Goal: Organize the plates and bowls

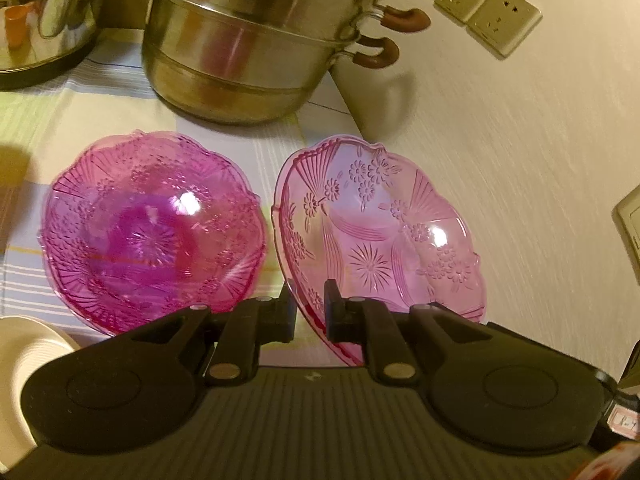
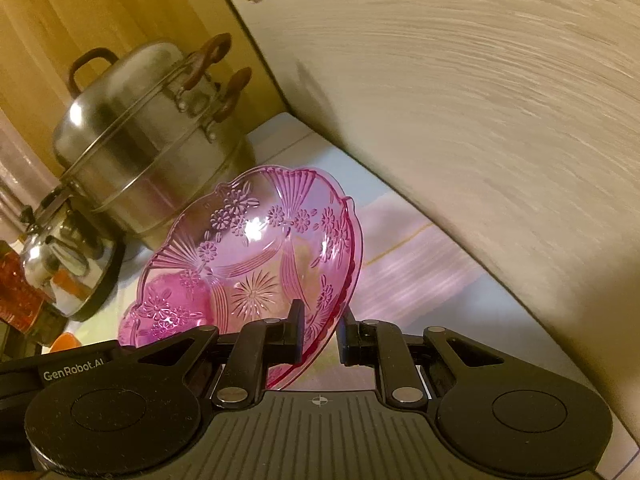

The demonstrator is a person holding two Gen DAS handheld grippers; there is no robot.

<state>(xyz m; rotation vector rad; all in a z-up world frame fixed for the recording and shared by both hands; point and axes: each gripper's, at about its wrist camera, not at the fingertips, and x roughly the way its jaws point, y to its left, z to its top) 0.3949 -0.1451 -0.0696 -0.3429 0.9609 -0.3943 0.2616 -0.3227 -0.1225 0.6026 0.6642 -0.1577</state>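
Clamped on the near rim of one tilted pink glass plate (image 1: 380,232), the left gripper (image 1: 310,304) and right gripper (image 2: 320,328) hold it off the table (image 1: 248,136), just right of the darker pink bowl (image 1: 152,232) lying flat near the steamer pot (image 1: 256,40)

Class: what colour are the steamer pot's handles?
Brown handles, clearest in the left wrist view.

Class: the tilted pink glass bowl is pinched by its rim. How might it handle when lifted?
The pink bowl looks stiff: it holds shape, gripped only at its rim. Its glossy, embossed surface may slip. Held at one edge by the left gripper, it could swing.
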